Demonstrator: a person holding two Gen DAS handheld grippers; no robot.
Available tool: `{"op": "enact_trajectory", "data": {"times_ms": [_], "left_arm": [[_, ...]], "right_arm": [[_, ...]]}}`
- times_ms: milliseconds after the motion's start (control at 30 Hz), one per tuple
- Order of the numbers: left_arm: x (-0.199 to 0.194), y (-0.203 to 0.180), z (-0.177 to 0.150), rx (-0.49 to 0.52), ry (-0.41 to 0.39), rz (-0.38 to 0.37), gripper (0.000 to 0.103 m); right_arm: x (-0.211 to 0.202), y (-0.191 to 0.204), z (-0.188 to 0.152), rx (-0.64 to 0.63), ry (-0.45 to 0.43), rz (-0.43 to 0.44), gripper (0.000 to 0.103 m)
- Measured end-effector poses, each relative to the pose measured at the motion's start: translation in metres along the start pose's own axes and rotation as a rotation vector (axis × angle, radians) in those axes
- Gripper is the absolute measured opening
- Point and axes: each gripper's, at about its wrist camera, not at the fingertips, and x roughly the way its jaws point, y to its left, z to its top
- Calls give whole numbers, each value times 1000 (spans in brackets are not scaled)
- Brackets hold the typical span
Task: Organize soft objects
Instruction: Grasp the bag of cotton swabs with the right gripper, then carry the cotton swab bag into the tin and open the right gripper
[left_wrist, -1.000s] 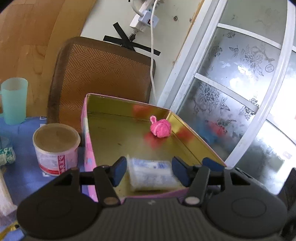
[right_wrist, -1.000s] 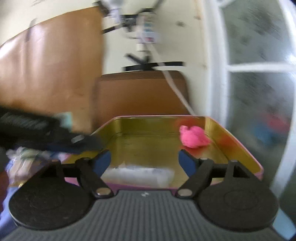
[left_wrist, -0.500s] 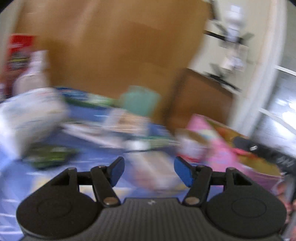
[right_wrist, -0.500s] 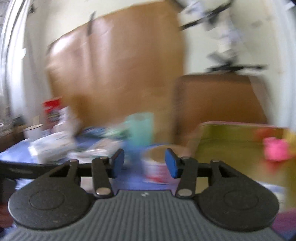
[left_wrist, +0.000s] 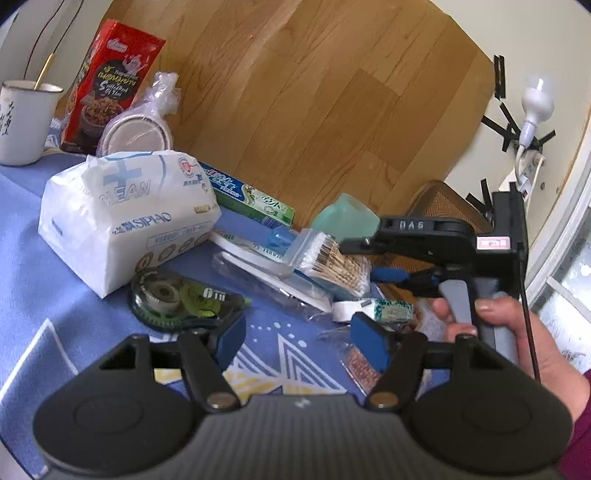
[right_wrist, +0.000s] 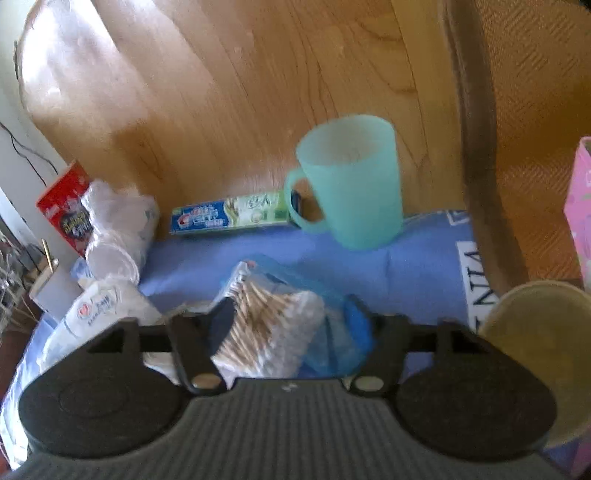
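Blue cloth (left_wrist: 66, 306), 1 tissue pack (left_wrist: 125, 214), left tongs (left_wrist: 297, 341) apart, opening, empty, right tongs (right_wrist: 291, 325) closing round 1 swab bag (right_wrist: 266, 332)

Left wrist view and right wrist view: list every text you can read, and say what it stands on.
"CLEAN" and "SIPIAO": white tissue pack.
"DAS": right hand-held gripper, on its black body.
"010": tape dispenser.
"NIA": blue tablecloth, partly cut off.
Toothpaste box, red box, white mug: print too small or blurred.
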Motion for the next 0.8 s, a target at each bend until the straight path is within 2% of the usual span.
{"op": "enact_trajectory", "data": {"times_ms": [100, 167, 333, 467, 533, 567, 600, 667, 800], "left_arm": [[-1, 5, 1, -40, -16, 7, 64], [-4, 11, 2, -76, -37, 9, 64], [-11, 20, 3, -139, -65, -8, 67], [-10, 15, 1, -103, -37, -49, 67], [-10, 5, 0, -58, -25, -60, 64], [-9, 2, -1, -41, -16, -66, 64], [-9, -1, -2, -30, 1, -81, 64], [-13, -5, -7, -27, 38, -119, 64], [-27, -14, -18, -8, 119, -140, 64]], "right_arm": [[-13, 8, -7, 23, 21, 85, 31], [-26, 17, -16, 10, 26, 129, 29], [-77, 32, -56, -40, 34, 245, 29], [-121, 38, -94, -149, 45, 263, 30], [-139, 40, -114, -231, 29, 217, 34], [-150, 37, -124, -268, 13, 196, 43], [-160, 32, -133, -290, 0, 193, 59], [-177, 23, -148, -295, -21, 206, 76], [-172, 39, -171, -390, -19, 161, 80]]}}
